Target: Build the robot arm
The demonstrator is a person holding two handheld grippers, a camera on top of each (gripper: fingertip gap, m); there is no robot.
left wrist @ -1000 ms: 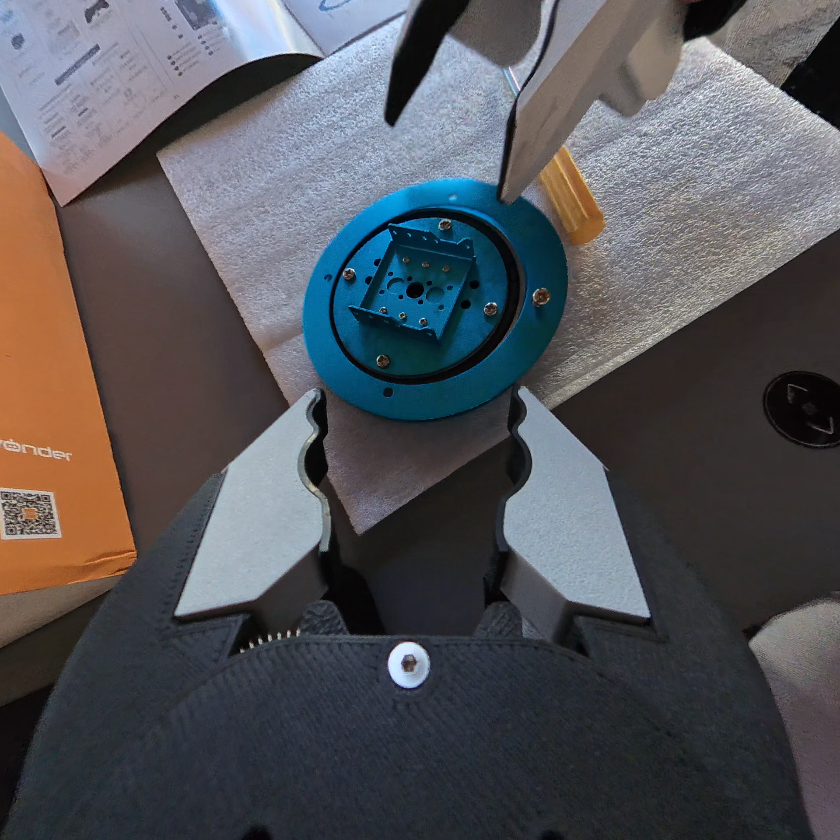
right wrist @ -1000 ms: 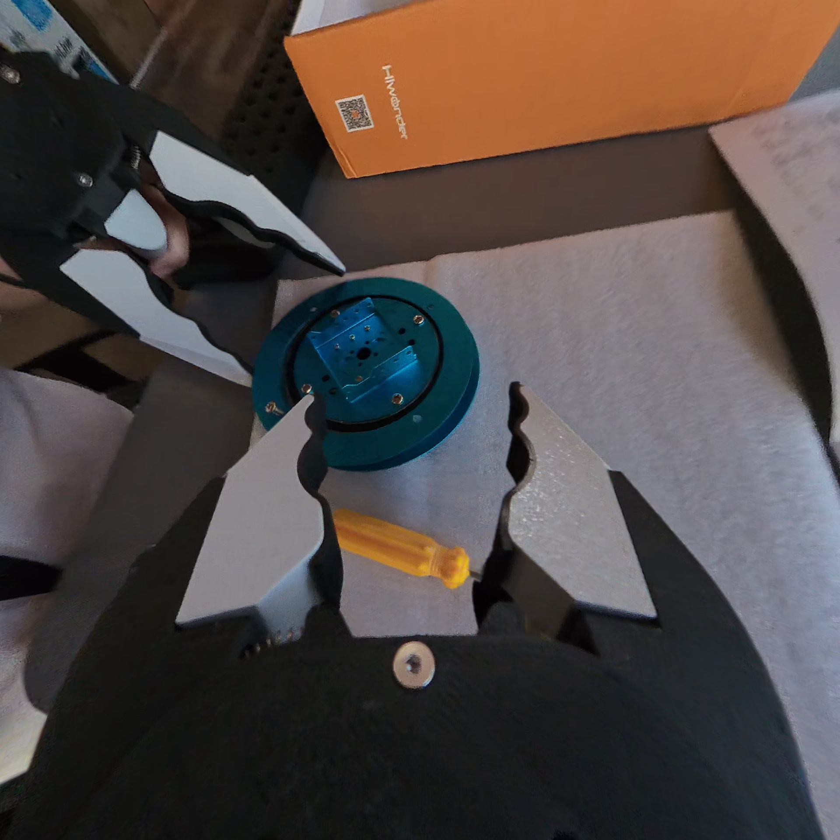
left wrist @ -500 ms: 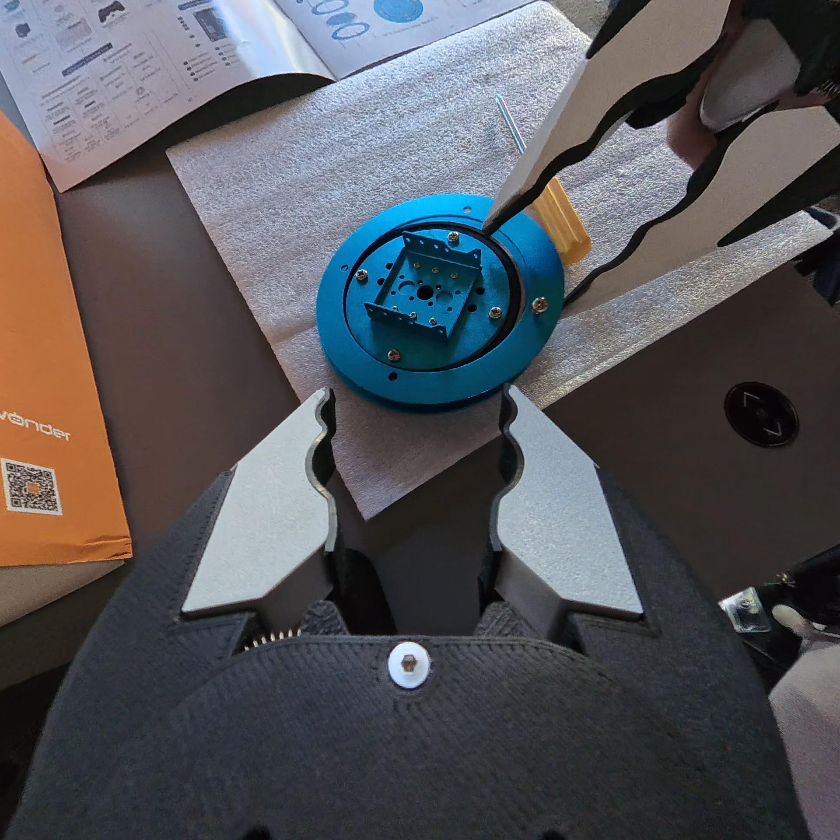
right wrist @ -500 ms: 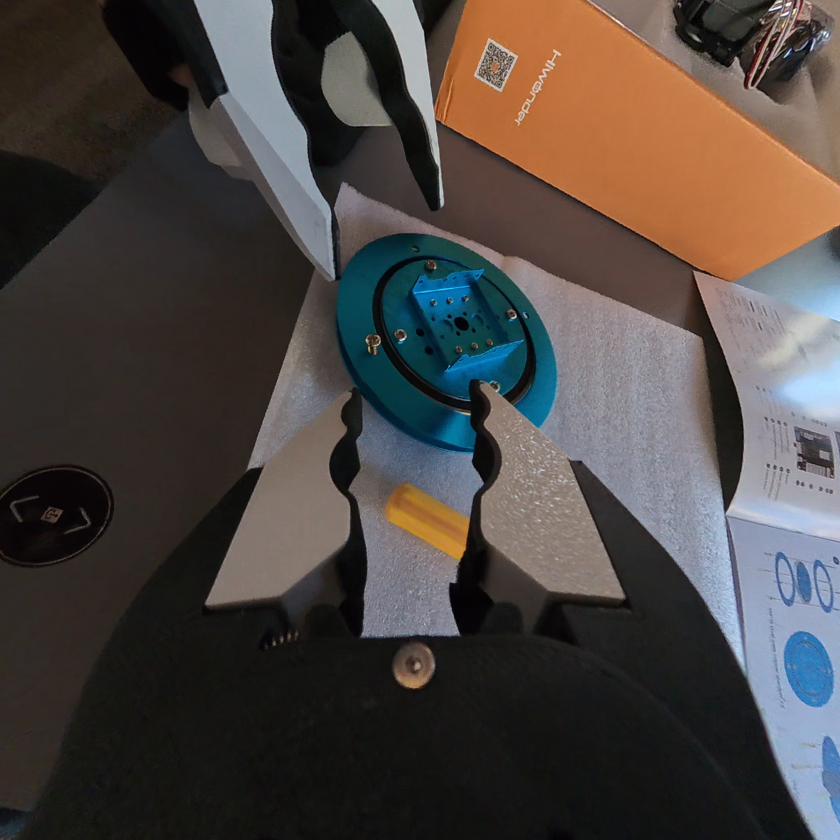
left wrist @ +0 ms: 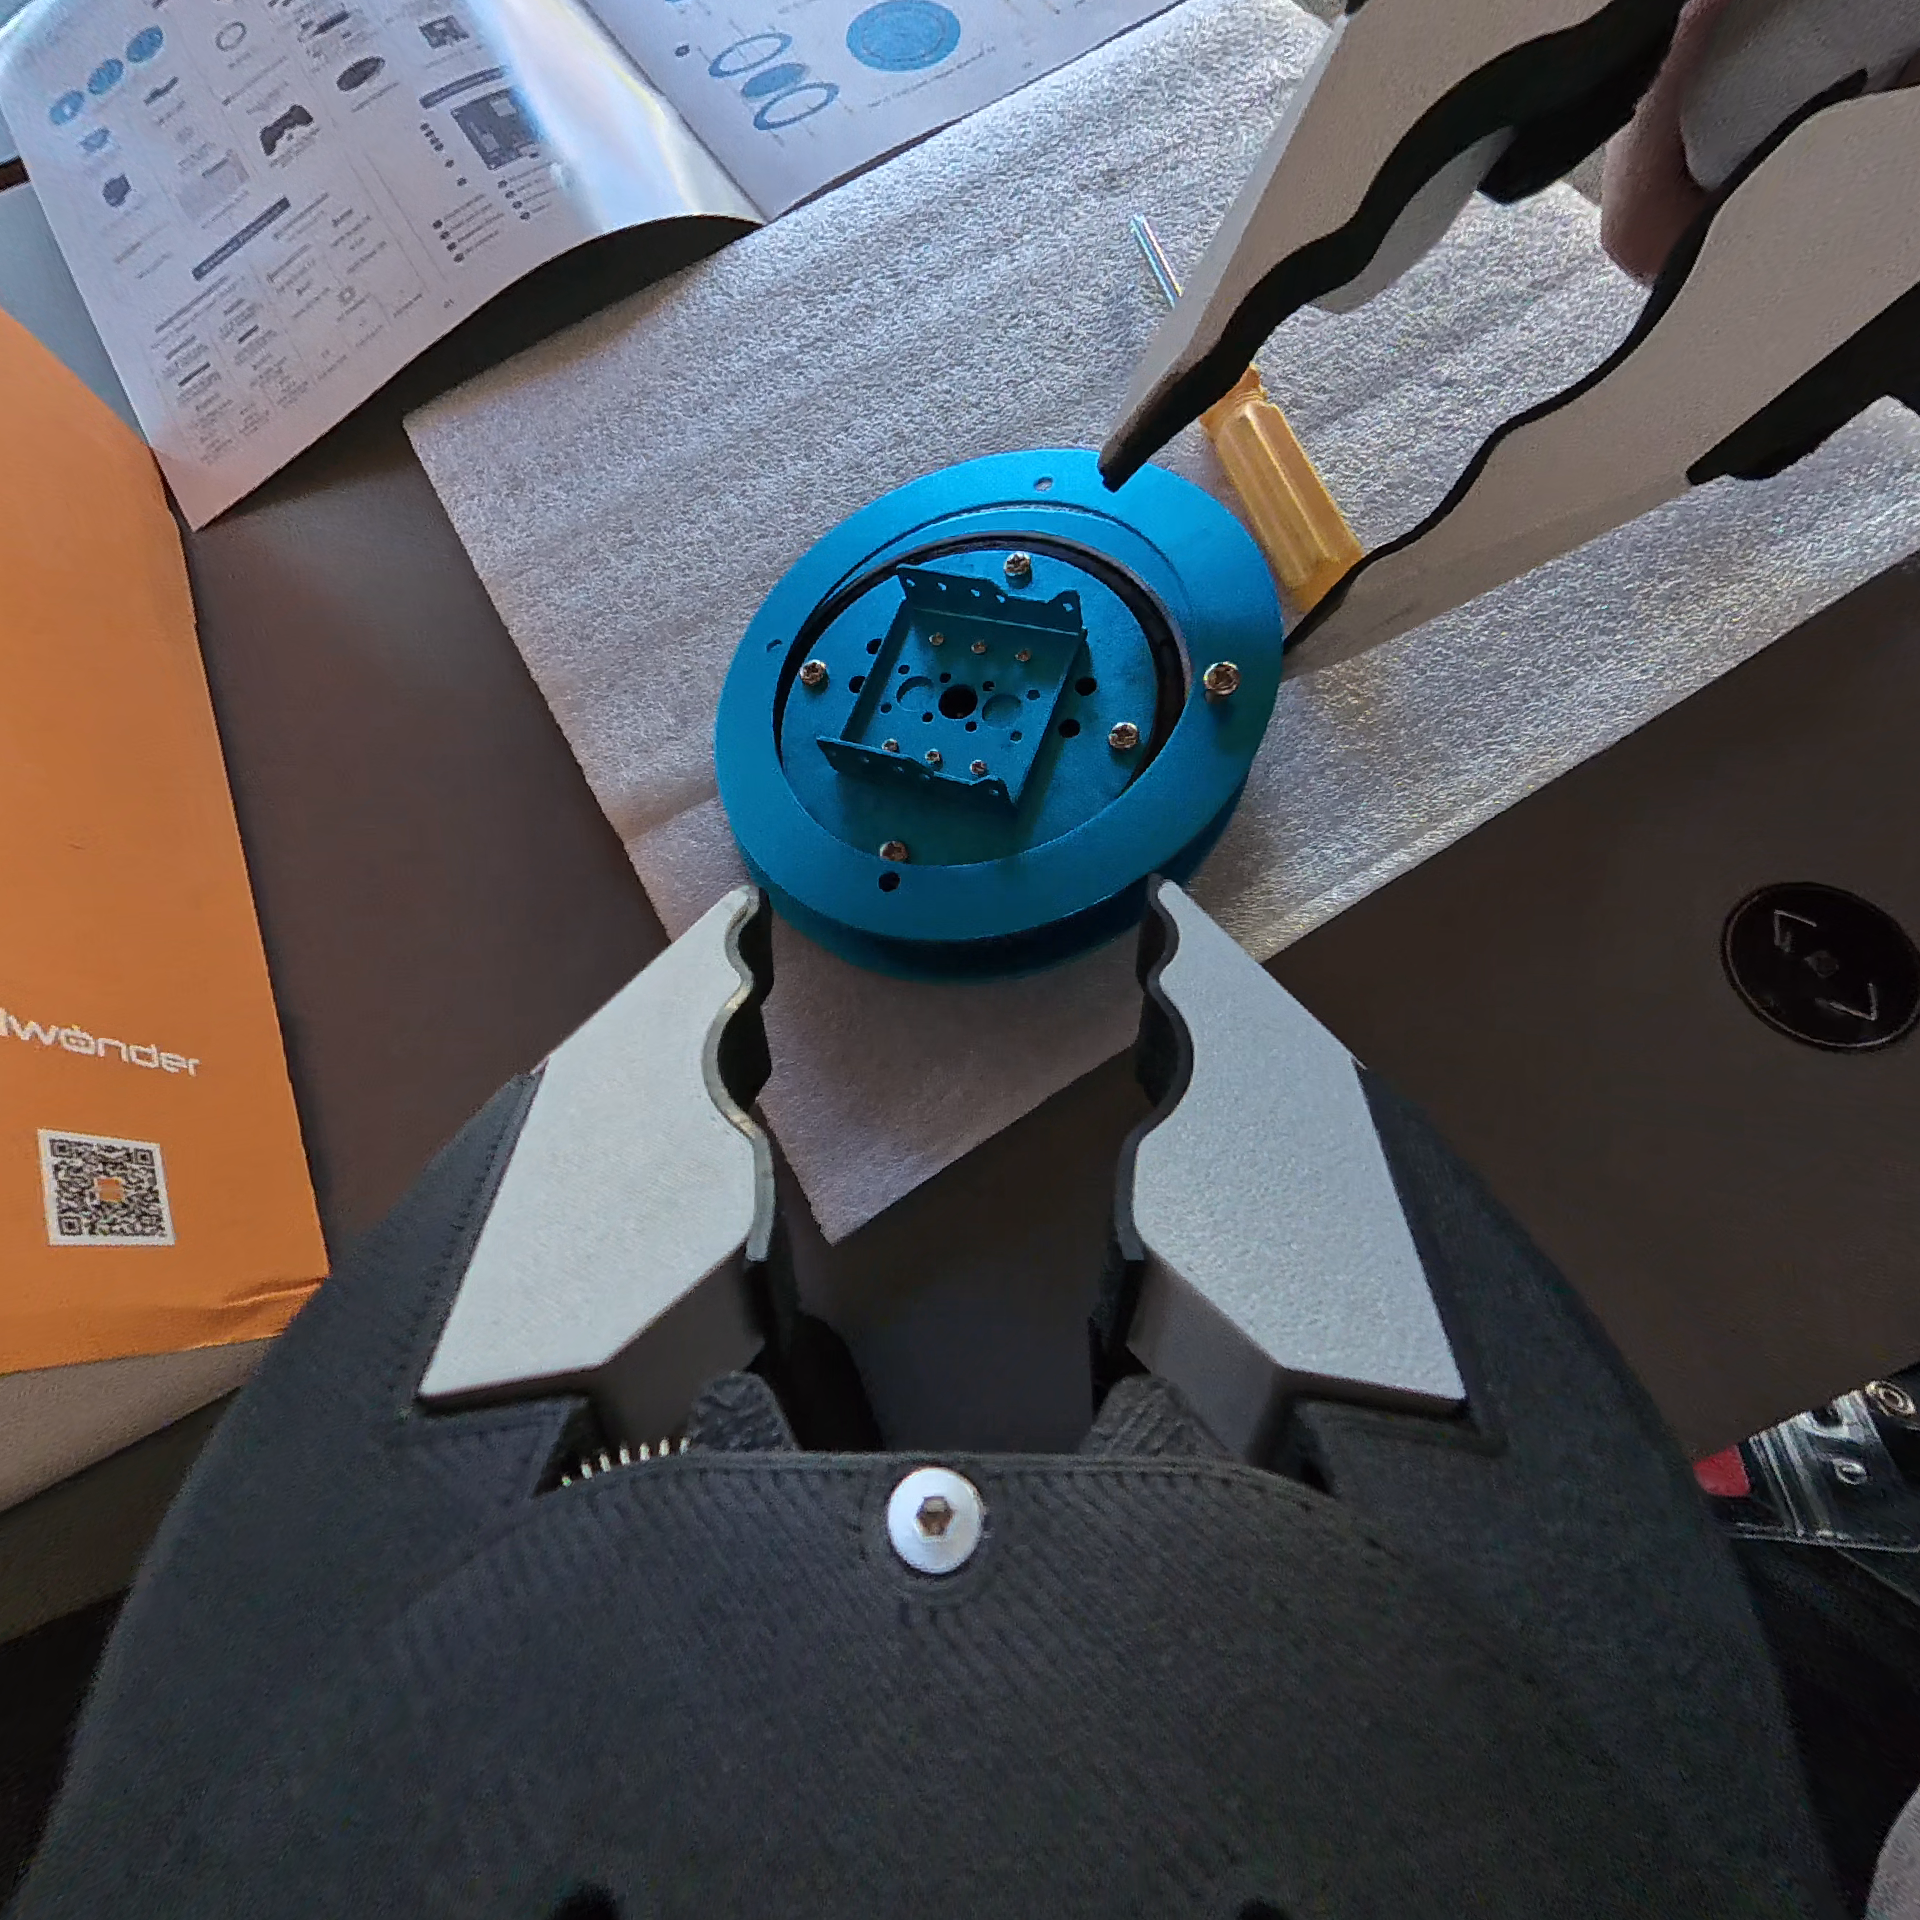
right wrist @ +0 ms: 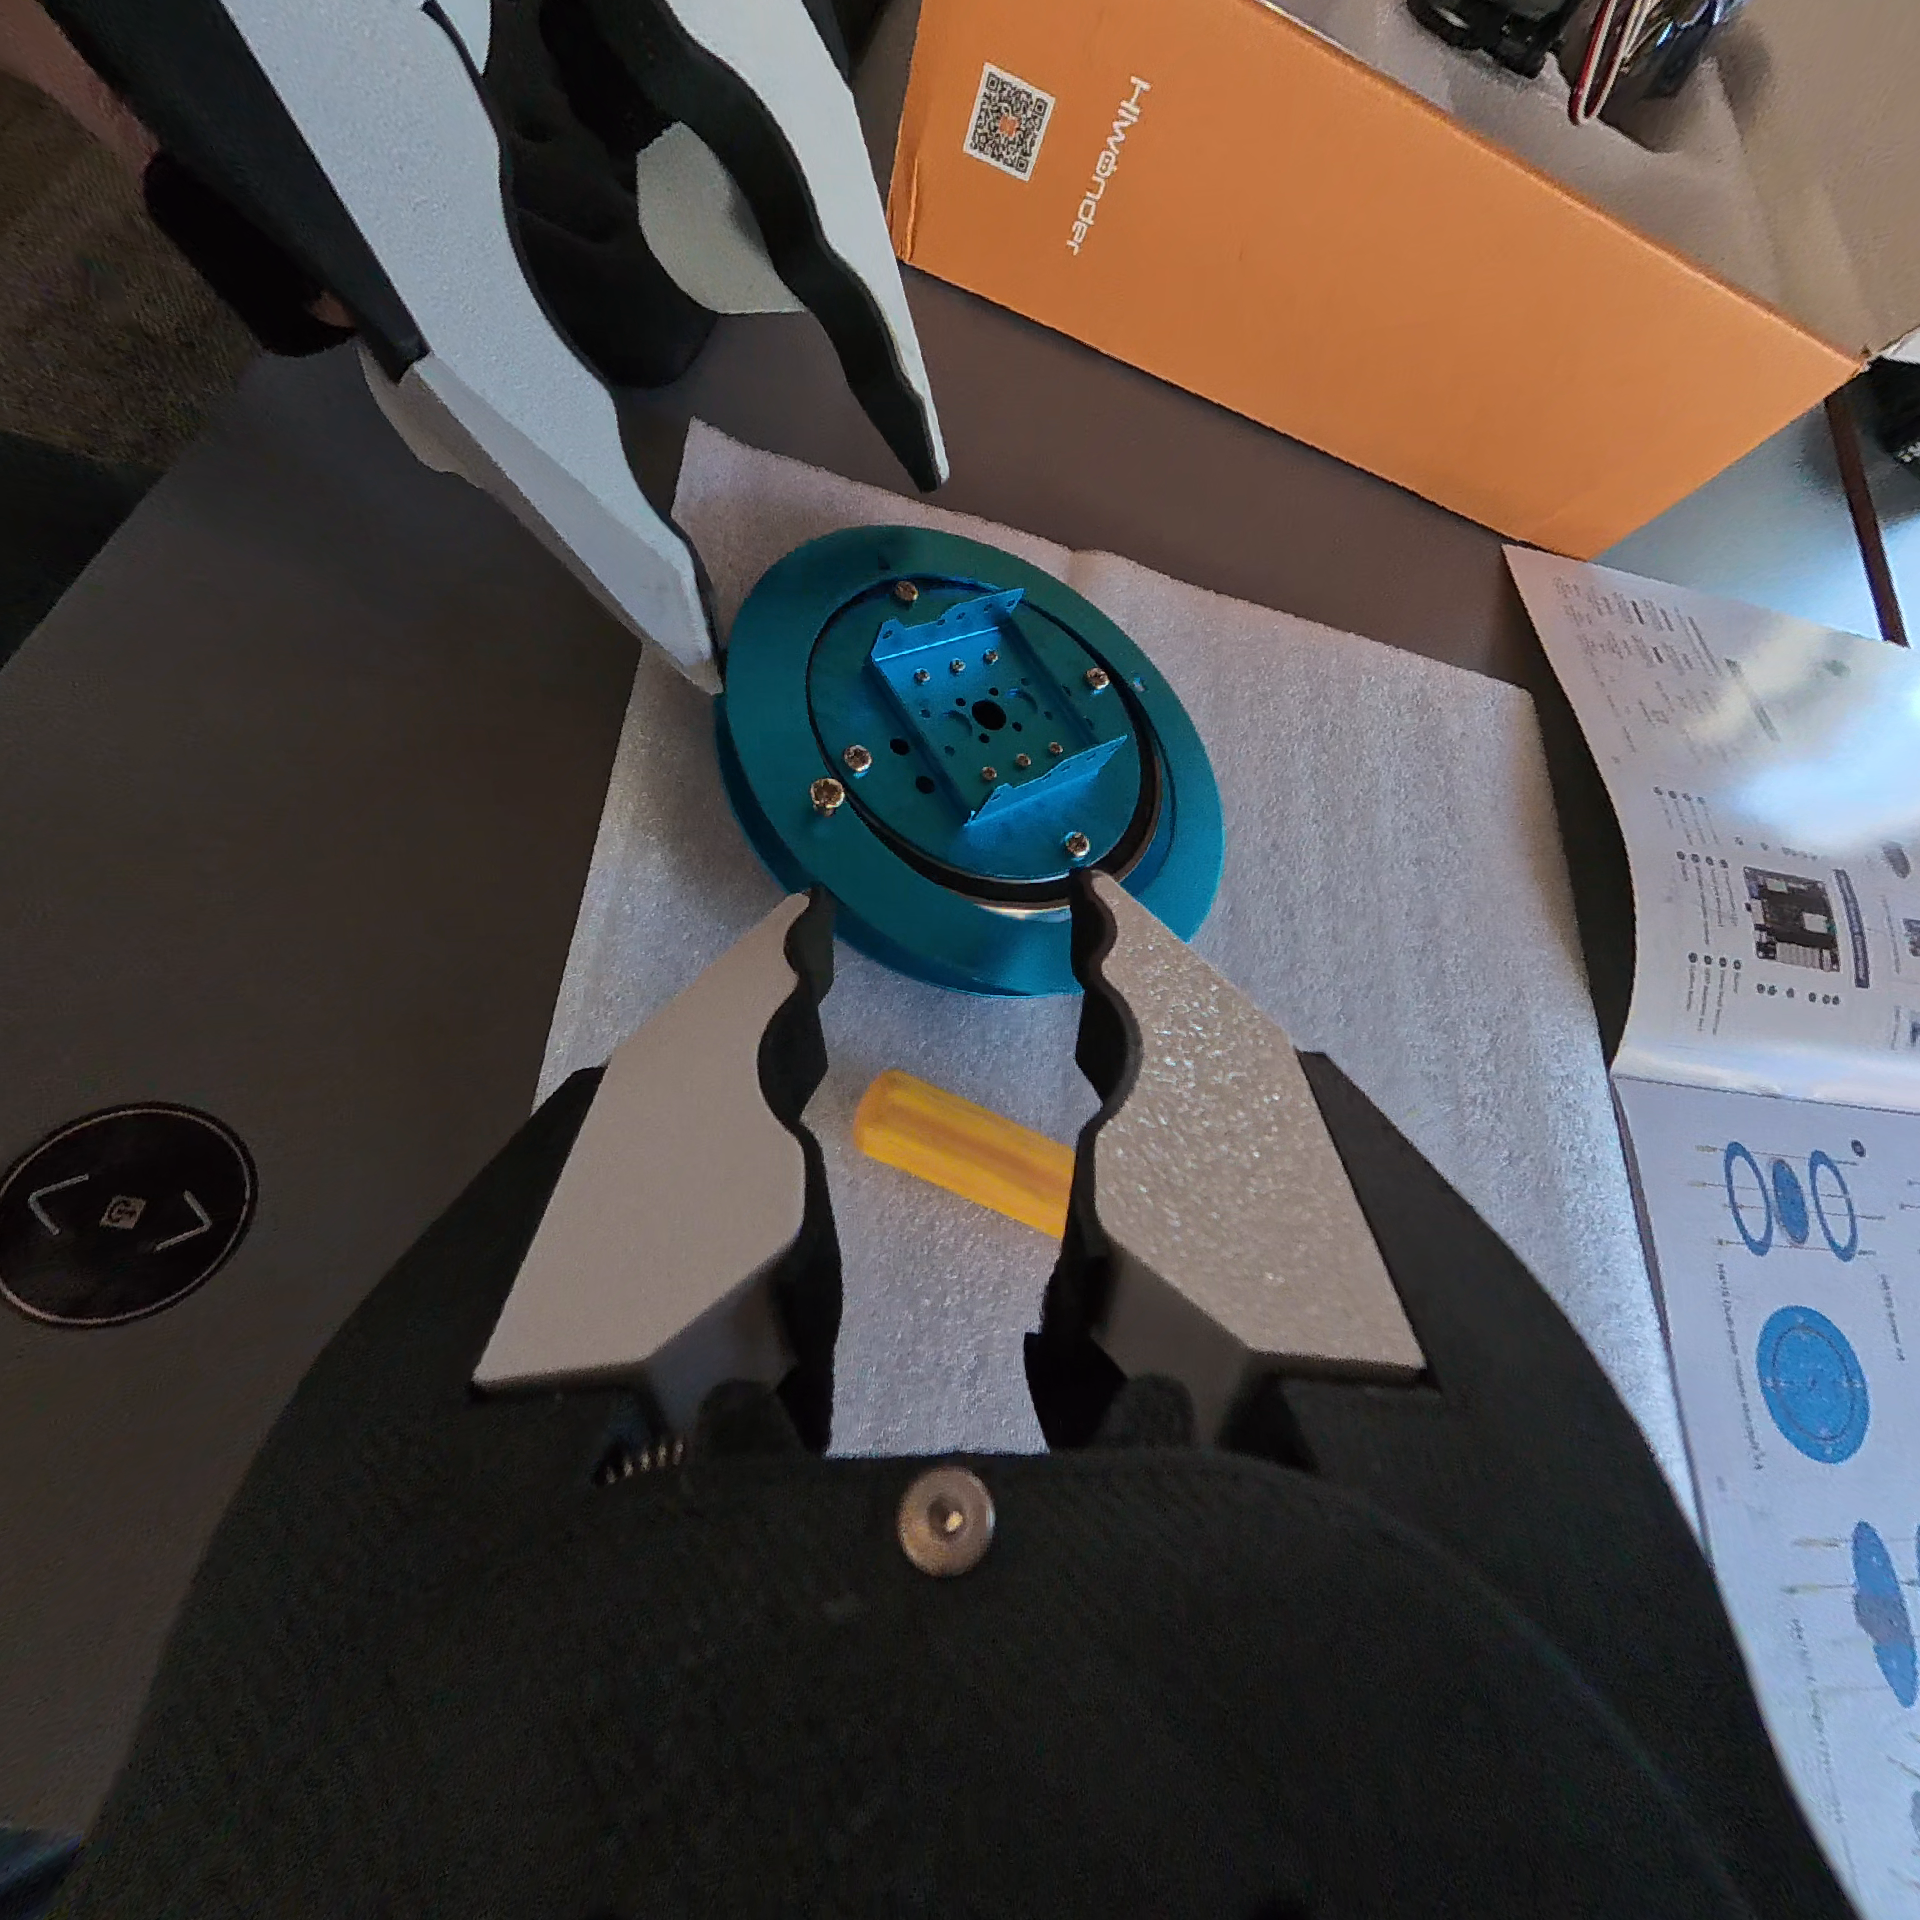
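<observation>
While a round blue metal disc (left wrist: pixel 987 707) with a square bracket lies on white foam sheet (left wrist: pixel 831 343) atop the grey counter (left wrist: pixel 1558 935), both grippers flank it — left gripper (left wrist: pixel 951 914) spread at its near edge, right gripper (right wrist: pixel 945 894) spread opposite, one fingertip over the rim. A yellow screwdriver (right wrist: pixel 961 1148) lies beside; orange box (right wrist: pixel 1351 260) and manual (left wrist: pixel 364 156) nearby.

Between my left tongs (left wrist: pixel 951 904) and right tongs (right wrist: pixel 945 894), both grey-fingered on black bodies, sits a bright blue disc (left wrist: pixel 997 707) ringed with a thin black band and dotted with brass-coloured screws. Under my right tongs lies a translucent yellow handle (right wrist: pixel 961 1148) on white, pebbled foam (right wrist: pixel 1351 831). Beyond my right tongs is a plain orange box (right wrist: pixel 1351 281) carrying a black-and-white square code. The desk (left wrist: pixel 416 779) is dull grey-brown.
</observation>
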